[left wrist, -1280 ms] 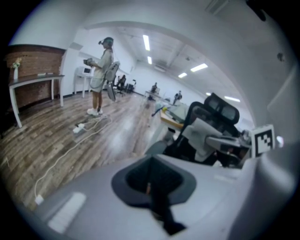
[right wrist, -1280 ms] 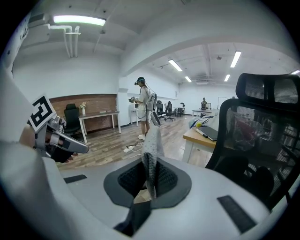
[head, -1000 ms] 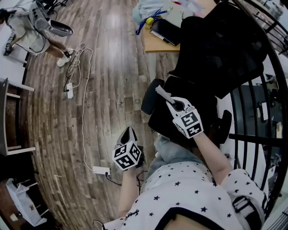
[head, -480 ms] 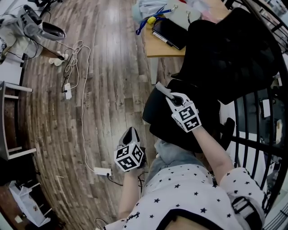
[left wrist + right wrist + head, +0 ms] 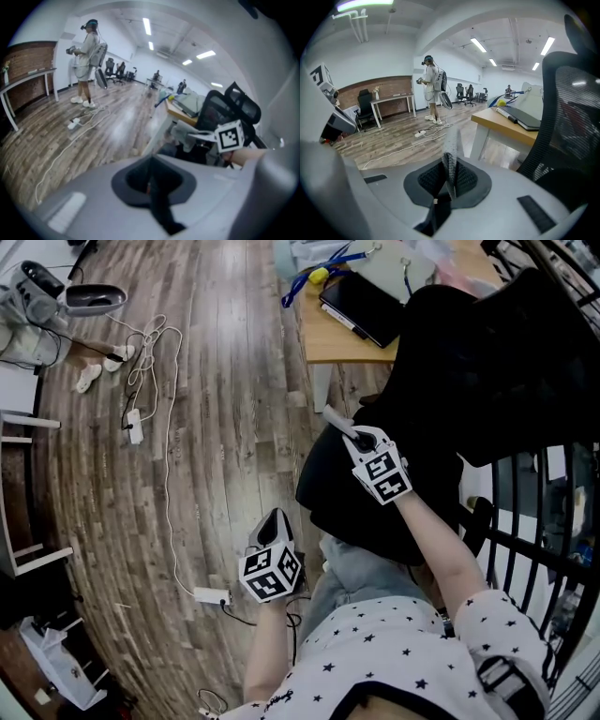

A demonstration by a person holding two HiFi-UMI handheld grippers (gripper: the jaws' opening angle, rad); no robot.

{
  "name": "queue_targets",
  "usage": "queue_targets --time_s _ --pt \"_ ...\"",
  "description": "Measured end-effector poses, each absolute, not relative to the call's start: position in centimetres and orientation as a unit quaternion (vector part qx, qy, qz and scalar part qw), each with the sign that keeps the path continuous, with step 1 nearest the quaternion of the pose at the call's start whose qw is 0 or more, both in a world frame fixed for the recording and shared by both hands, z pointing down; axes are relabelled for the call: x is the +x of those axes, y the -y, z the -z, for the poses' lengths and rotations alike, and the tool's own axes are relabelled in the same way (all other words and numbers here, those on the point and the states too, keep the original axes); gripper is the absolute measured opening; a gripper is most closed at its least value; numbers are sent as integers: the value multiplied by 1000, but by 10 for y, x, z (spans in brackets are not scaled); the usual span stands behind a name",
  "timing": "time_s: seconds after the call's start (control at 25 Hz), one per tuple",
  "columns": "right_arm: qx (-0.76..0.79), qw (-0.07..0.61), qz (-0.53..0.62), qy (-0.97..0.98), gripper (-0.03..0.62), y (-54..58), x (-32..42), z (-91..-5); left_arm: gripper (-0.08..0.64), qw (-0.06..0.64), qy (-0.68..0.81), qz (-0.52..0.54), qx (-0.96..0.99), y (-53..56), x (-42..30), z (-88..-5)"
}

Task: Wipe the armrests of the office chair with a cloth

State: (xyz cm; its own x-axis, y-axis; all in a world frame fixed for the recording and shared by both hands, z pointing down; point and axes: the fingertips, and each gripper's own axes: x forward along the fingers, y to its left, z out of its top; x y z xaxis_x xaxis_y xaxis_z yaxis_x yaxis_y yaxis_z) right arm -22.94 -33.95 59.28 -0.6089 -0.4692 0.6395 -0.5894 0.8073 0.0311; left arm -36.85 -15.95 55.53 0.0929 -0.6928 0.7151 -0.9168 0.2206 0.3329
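Note:
The black office chair [image 5: 487, 352] stands at the right, its seat [image 5: 361, 507] under my right arm. One armrest [image 5: 312, 465] shows at the seat's left edge, the other [image 5: 476, 515] at its right. My right gripper [image 5: 330, 415] hovers over the seat's front left, pointing toward the desk, shut with nothing between its pads [image 5: 450, 161]. The chair's mesh back [image 5: 569, 117] fills the right of the right gripper view. My left gripper [image 5: 272, 516] hangs lower over the floor, left of the chair, shut and holding nothing [image 5: 151, 180]. No cloth is visible.
A wooden desk [image 5: 328, 341] with a dark tablet [image 5: 361, 306] stands beyond the chair. A white cable and power strips [image 5: 211, 596] trail across the wood floor. A black metal railing [image 5: 553, 521] runs along the right. A person [image 5: 431, 86] stands far off.
My right gripper has drifted slightly up toward the desk, staying over the chair seat. The left gripper has stayed low beside the chair. Both remain shut.

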Motion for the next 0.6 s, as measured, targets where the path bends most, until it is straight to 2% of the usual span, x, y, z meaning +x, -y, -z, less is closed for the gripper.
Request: queue_targets --time_s 0.6 --pt "268 402 -105 869 26 361 -238 -671 8 438 657 -148 596 176 -366 -579"
